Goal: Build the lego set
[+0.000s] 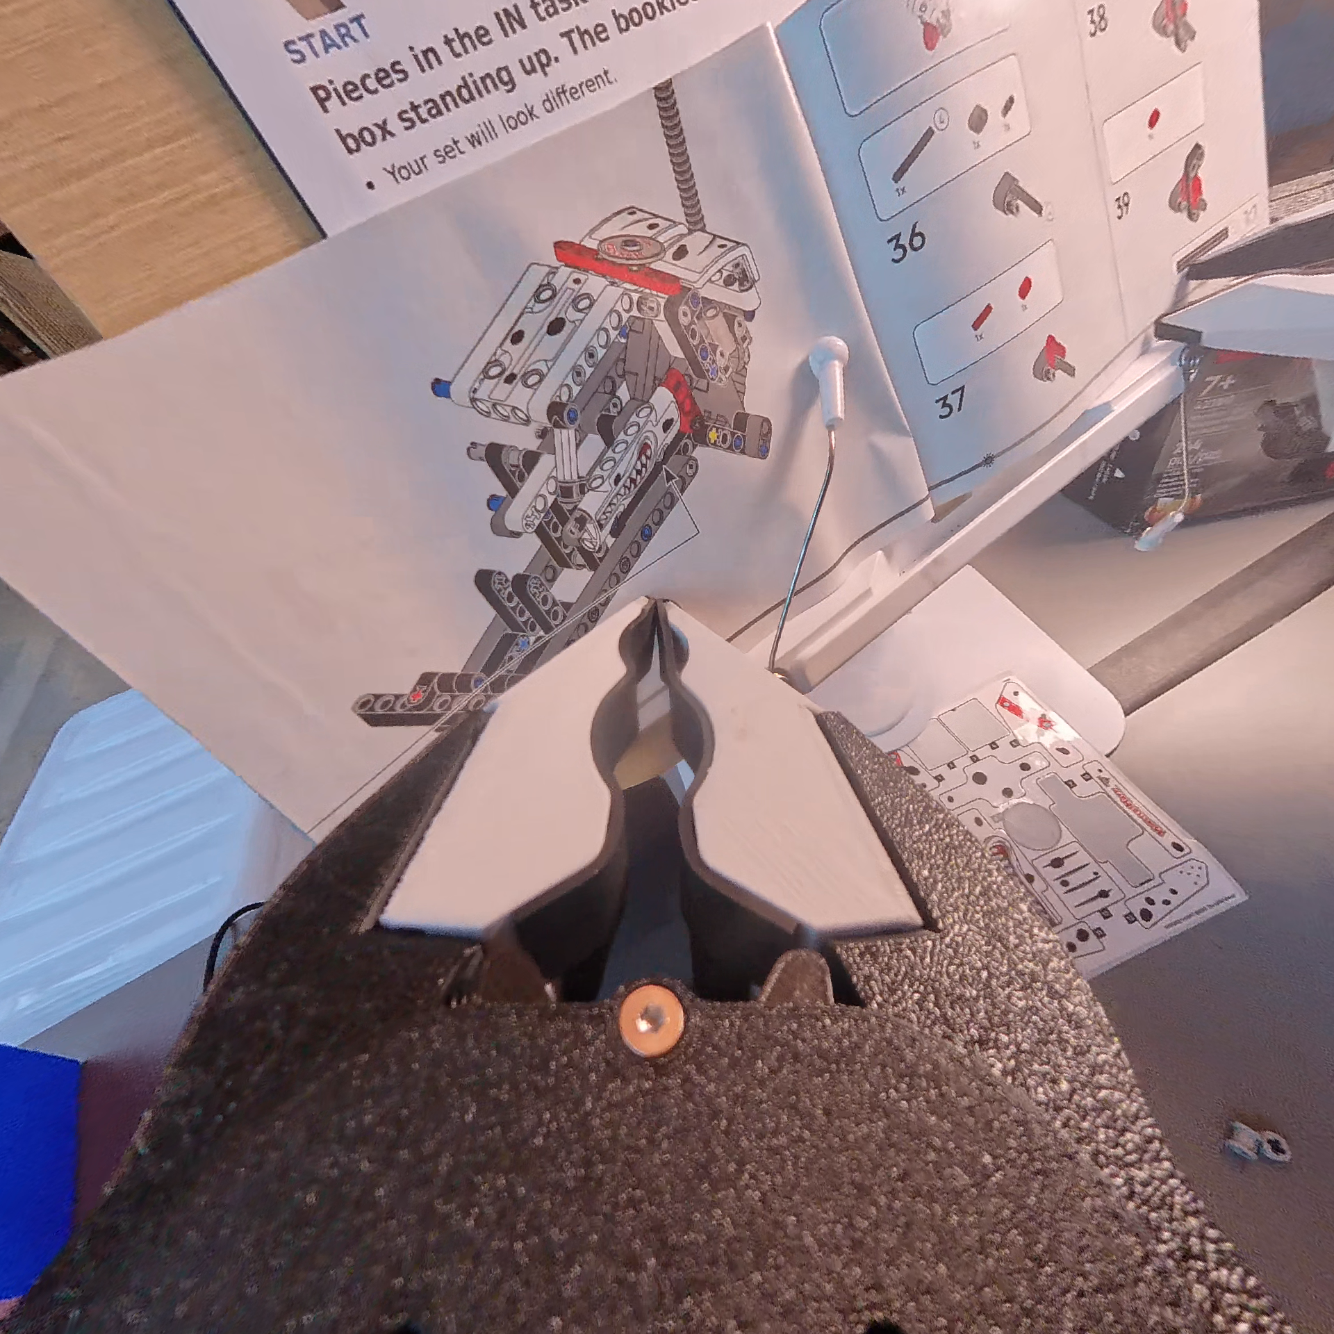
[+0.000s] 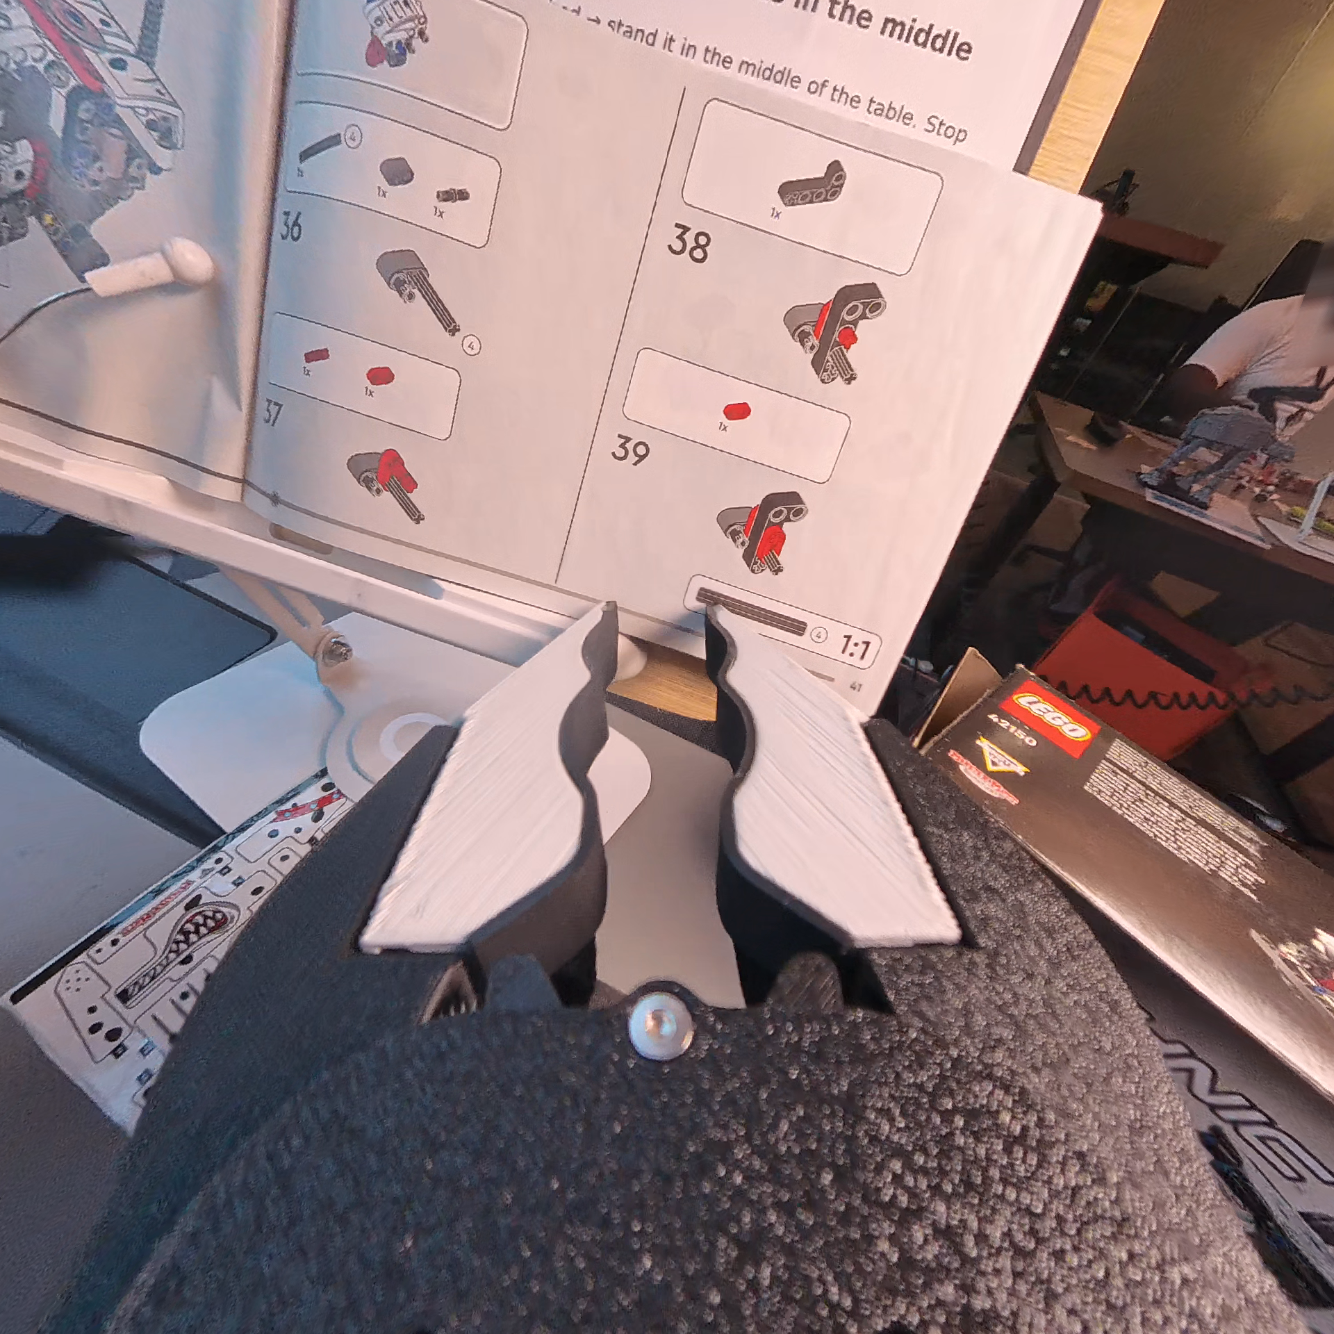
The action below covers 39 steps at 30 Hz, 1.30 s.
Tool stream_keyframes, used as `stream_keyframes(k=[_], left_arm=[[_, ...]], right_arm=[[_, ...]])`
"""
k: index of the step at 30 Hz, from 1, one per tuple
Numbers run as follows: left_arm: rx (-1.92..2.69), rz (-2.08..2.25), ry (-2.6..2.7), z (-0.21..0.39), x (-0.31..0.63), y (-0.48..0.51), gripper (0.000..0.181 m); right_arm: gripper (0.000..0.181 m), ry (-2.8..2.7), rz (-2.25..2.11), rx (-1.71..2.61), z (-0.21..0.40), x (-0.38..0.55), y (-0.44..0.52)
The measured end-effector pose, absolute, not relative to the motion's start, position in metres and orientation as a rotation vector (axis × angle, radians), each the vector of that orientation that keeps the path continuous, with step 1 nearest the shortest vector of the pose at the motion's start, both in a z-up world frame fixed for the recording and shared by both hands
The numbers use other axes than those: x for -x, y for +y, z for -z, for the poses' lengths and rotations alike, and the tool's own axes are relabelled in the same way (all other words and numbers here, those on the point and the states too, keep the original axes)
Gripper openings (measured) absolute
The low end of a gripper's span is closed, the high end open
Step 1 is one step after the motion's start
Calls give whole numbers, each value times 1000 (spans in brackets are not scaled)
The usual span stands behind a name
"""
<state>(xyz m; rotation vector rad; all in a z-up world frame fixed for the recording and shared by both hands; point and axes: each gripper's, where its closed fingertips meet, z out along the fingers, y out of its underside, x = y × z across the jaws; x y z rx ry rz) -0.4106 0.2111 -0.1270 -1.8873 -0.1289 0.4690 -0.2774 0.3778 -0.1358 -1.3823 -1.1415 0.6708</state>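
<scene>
L hand-held gripper [image 1: 655, 613] tips pressed together, nothing between. R hand-held gripper [image 2: 660, 621] spread, empty. Instruction booklet [image 2: 758, 325] propped on stand, far. Sticker sheet [image 1: 1068, 816] flat on tabletop [image 1: 1227, 1047].

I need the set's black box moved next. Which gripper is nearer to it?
Right. The black box lies just beside the right gripper, on its right. From the left gripper it sits far off, past the booklet stand.

Booklet [image 2: 722, 325] open, propped upright on white stand [image 2: 404, 577], left page held by white-tipped wire clip [image 1: 829, 375]. Sticker sheet [image 1: 1068, 816] flat on table beside stand base, partly peeled. Black box [image 2: 1126, 808] lying flat to right of stand. Small grey piece [image 1: 1256, 1145] loose on table.
</scene>
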Motion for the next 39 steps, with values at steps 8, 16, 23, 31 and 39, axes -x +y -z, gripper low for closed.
stream_keyframes(k=[8, 16, 23, 31, 39], left_arm=[[1811, -307, -186, 112, 395, 195, 21], [1548, -255, -113, 72, 290, 113, 29], [1593, -190, -195, 123, 217, 22, 50], [1695, -110, -86, 193, 171, 3, 70], [1721, 65, 6, 209, 147, 15, 79]], right_arm=[[32, -1210, -788, 1259, 106, 212, 328], [33, -1182, -917, 1220, 108, 78, 259], [39, -1103, -864, 1330, 151, -17, 232], [52, -1104, -808, 1273, 190, -18, 230], [68, -1290, -733, 1314, 223, -13, 222]])
